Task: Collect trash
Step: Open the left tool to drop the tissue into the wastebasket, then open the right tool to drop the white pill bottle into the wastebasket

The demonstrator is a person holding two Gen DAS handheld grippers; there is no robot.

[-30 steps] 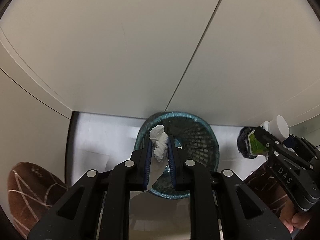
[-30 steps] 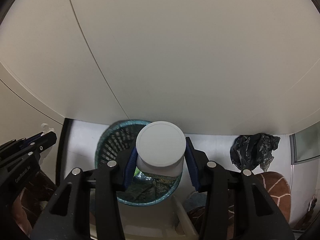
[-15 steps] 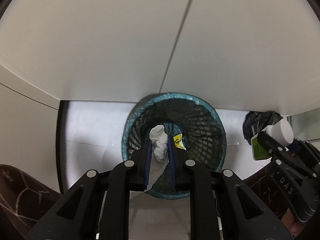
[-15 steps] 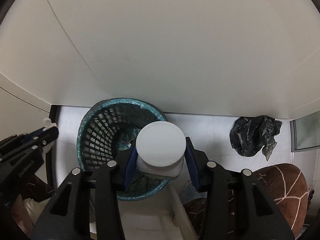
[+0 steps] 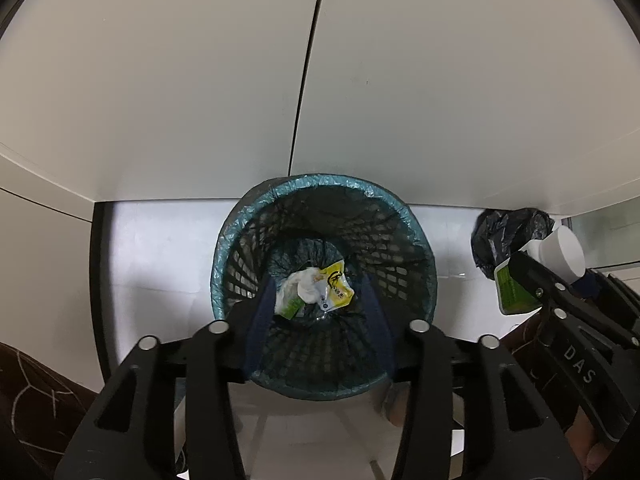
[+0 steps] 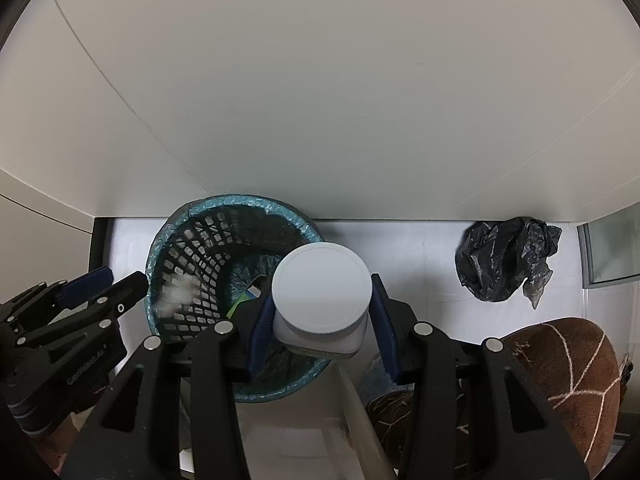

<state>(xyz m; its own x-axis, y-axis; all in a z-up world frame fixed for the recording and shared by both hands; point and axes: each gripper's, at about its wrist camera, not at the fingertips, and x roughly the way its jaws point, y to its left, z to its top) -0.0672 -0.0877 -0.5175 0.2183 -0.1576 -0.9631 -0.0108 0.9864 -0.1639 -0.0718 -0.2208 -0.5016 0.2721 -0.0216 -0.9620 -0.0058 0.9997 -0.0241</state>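
Left wrist view: my left claw gapes empty above the bin, crumpled tissue lying on wrappers inside. My right claw grips the white-lidded jar over the rim, undropped. The black bag waits on the floor.

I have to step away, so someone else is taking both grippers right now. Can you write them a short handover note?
Left gripper: open, empty, above the teal mesh wastebasket with plastic liner.
Crumpled white tissue: blurred, falling into the wastebasket.
Right gripper: shut on the white-lidded plastic jar with green label, held above the basket's right rim.
At the basket bottom: a yellow wrapper.
Left to do: drop the jar in, then probably fetch the crumpled black plastic bag lying on the floor to the right.
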